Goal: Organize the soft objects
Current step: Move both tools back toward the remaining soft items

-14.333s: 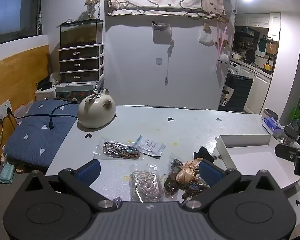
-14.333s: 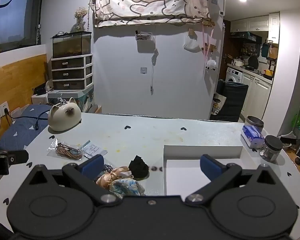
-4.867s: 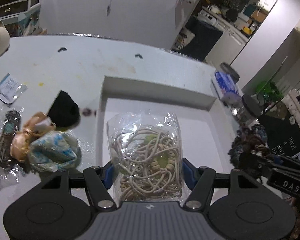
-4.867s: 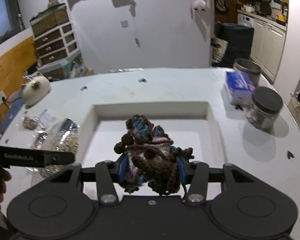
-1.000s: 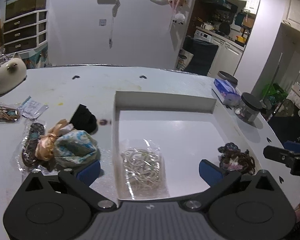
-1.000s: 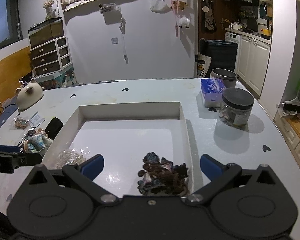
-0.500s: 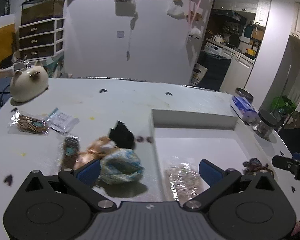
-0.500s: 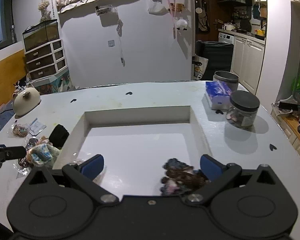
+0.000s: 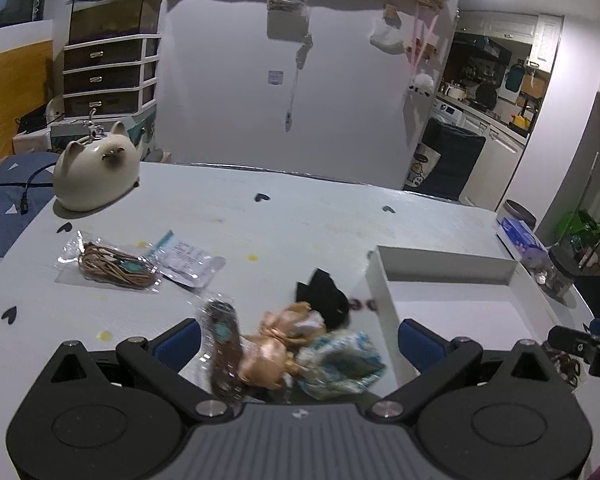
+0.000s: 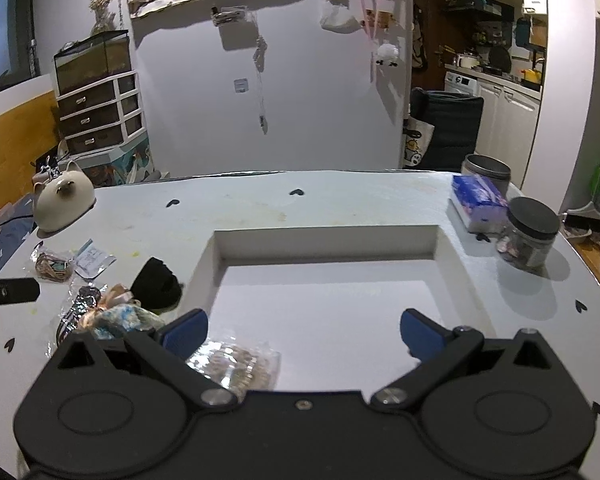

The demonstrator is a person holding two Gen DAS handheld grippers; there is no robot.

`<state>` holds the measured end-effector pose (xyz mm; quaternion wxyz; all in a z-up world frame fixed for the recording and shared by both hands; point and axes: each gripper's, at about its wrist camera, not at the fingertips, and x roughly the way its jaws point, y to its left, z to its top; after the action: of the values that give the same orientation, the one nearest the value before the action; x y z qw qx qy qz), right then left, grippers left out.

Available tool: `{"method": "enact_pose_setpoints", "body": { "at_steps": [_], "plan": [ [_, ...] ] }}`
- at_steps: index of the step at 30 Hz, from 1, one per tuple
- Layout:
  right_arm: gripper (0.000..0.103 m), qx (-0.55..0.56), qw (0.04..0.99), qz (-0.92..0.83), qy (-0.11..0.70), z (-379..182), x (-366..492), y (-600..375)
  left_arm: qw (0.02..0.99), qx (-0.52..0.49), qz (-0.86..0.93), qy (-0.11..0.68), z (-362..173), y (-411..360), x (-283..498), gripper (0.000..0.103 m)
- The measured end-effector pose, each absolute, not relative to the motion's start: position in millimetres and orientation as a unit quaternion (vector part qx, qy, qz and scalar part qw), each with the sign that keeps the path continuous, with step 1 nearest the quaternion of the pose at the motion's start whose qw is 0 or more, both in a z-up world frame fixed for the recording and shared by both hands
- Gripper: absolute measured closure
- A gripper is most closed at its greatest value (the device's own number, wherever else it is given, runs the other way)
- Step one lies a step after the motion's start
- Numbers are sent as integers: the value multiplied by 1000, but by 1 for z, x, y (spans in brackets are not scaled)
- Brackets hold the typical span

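Progress of sorting. The white tray (image 10: 456, 276) already holds one clear bag of beige cords (image 10: 236, 364) at its 7 o'clock corner; a dark yarn bundle (image 9: 564, 364) shows at the tray's near right edge, partly hidden. Judged from this layout, the task is under halfway done.

Still outside the tray, just to its left on the counter (image 9: 300, 220): a blue patterned fabric bundle (image 9: 340, 360), a tan ribbon scrunchie (image 9: 272, 344) touching it, a bagged dark hair tie (image 9: 220, 336) and a black cloth piece (image 9: 324, 296). Farther out at 10 o'clock lie a bag of brown cords (image 9: 116, 268) and a flat labelled packet (image 9: 188, 260).

The left hand-held gripper (image 9: 300, 340) hangs released and empty over this pile, jaws spread wide; the right hand-held gripper (image 10: 304, 332) is likewise released and empty over the tray floor.

Surroundings. The counter is pale, with small black heart marks and yellow spots. A cat-shaped ceramic pot (image 9: 96, 180) stands at 10 o'clock; a tissue pack (image 10: 478, 200) and a dark-lidded jar (image 10: 530, 232) at 2 o'clock. Beyond: drawer unit (image 10: 100, 116), kitchen (image 10: 500, 80).
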<state>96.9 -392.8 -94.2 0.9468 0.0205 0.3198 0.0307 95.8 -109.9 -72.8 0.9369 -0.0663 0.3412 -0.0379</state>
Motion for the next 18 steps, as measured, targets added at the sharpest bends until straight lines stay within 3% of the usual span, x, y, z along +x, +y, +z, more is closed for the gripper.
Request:
{"method": "enact_pose_setpoints", "body": {
  "at_steps": [5, 13, 18],
  "plan": [
    [0, 11, 946, 35, 323, -95, 109, -365, 937, -68, -47, 339, -72, -85, 107, 2],
    [0, -8, 943, 51, 328, -95, 137, -319, 930, -59, -99, 350, -78, -63, 132, 19],
    [1, -14, 937, 73, 340, -95, 152, -292, 920, -23, -158, 358, -84, -53, 151, 22]
  ]
}}
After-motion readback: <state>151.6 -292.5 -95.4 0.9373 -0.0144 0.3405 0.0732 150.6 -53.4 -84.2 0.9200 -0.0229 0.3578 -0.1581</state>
